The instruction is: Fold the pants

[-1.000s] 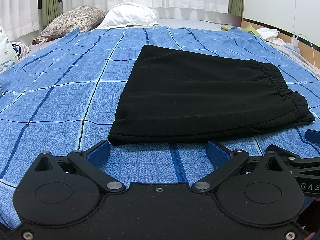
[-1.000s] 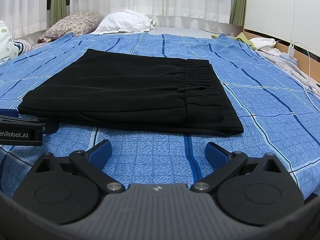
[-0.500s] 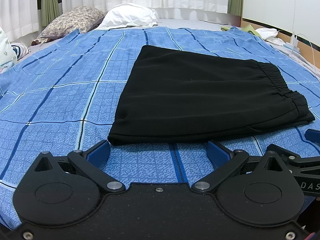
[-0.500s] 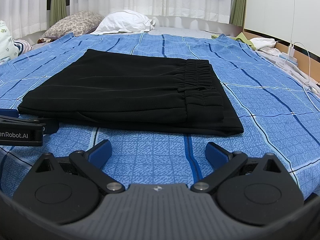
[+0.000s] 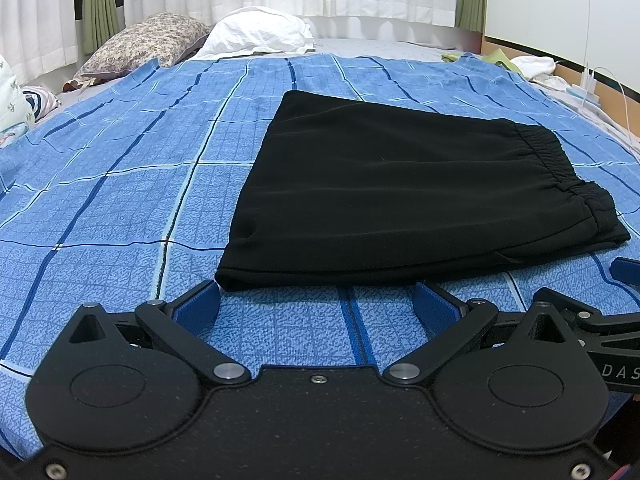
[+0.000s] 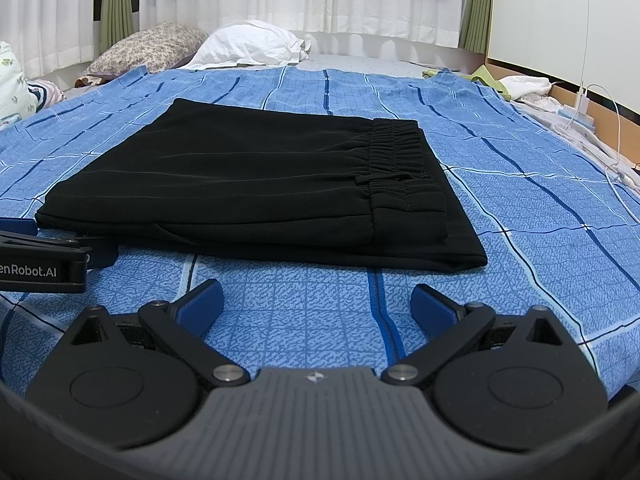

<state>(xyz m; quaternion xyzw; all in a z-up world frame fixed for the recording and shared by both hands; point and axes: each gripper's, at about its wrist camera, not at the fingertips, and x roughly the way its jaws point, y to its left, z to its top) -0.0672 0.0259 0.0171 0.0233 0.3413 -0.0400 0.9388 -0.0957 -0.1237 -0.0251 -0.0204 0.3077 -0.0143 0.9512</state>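
Observation:
Black pants (image 5: 400, 196) lie folded flat on the blue checked bedspread (image 5: 120, 208), elastic waistband to the right. They also show in the right wrist view (image 6: 256, 188). My left gripper (image 5: 318, 304) is open and empty, just in front of the pants' near left corner. My right gripper (image 6: 316, 300) is open and empty, just in front of the near right edge. The right gripper's side shows at the right of the left wrist view (image 5: 624, 272); the left gripper's side shows at the left of the right wrist view (image 6: 48, 264).
A floral pillow (image 5: 148, 44) and a white pillow (image 5: 260, 32) lie at the head of the bed under white curtains. Loose clothes (image 6: 520, 86) and a charger cable (image 6: 612, 120) sit along the right edge. A patterned cushion (image 5: 10, 104) is at far left.

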